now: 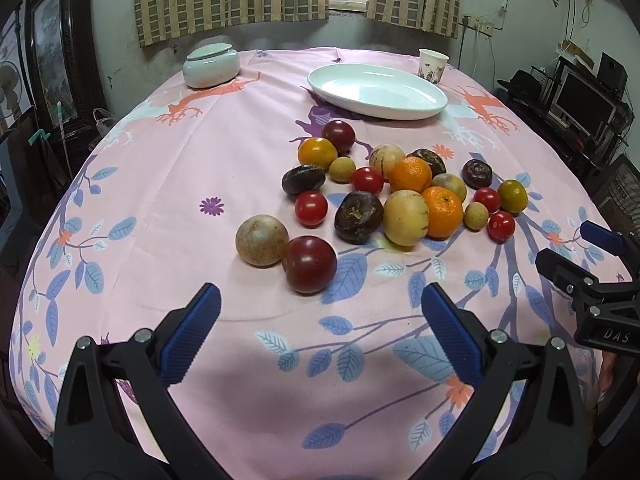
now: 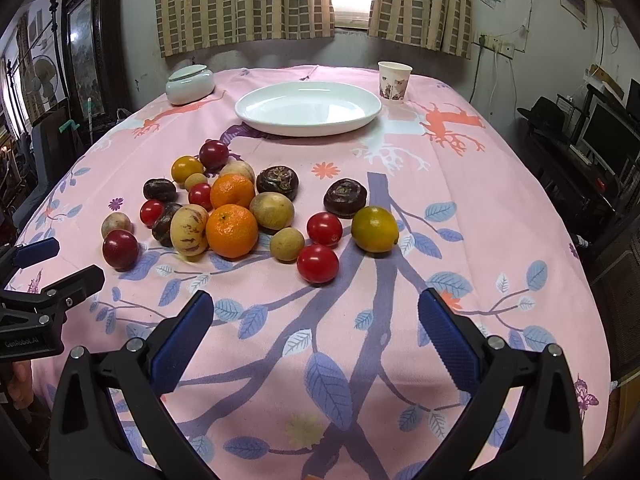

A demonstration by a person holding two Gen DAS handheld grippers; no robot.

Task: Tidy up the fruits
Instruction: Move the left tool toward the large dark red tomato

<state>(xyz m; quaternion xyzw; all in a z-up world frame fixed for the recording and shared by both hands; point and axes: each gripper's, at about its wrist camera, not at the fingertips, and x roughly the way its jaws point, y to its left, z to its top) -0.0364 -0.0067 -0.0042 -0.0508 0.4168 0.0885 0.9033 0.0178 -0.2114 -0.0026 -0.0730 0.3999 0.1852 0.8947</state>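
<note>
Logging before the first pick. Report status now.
Left gripper and right gripper: jaws open, empty. Mixed loose fruits on pink cloth, white oval plate empty. Path clear.

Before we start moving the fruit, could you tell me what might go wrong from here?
The fruits lie touching in a loose pile, so lifting one orange may set round neighbours rolling across the tablecloth. The white plate sits beyond the pile, so carries pass over other fruit. The open left gripper and right gripper work close together and could collide.
</note>
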